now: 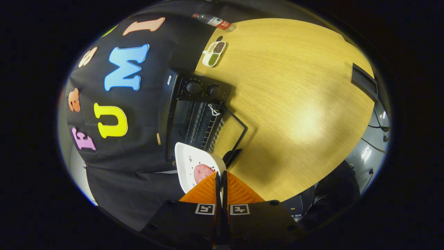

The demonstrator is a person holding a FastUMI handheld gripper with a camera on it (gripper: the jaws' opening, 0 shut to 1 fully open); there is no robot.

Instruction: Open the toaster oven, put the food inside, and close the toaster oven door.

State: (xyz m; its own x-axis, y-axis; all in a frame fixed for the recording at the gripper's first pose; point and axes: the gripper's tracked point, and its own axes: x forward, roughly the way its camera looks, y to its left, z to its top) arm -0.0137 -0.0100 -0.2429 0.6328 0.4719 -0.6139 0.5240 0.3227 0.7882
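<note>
A white plate (189, 163) carrying a pink piece of food (203, 172) hangs at the mouth of a black toaster oven (197, 111) on a wooden table (298, 104), seen through the gripper view, which is rolled onto its side. The gripper (220, 178) has its two fingers drawn almost together, a thin slit between them, pinching the plate's near rim, with the food just ahead of the fingertips. The oven's door (231, 133) is swung fully open, a small white cord (214, 111) tied at its frame; the wire rack (204, 126) shows in the cavity beyond the plate, and two round knobs (204, 89) sit on the control panel past it. The plate's far edge reaches the front of the opening, close to the open door. Farther along the table, beyond the oven, lie a small divided dish (215, 52) holding dark, green and pale grains in separate compartments, and a plastic bottle (214, 21) on its side near the table's end. The tabletop beside the open door stretches bare to a dark slot (364, 81) near its far edge
</note>
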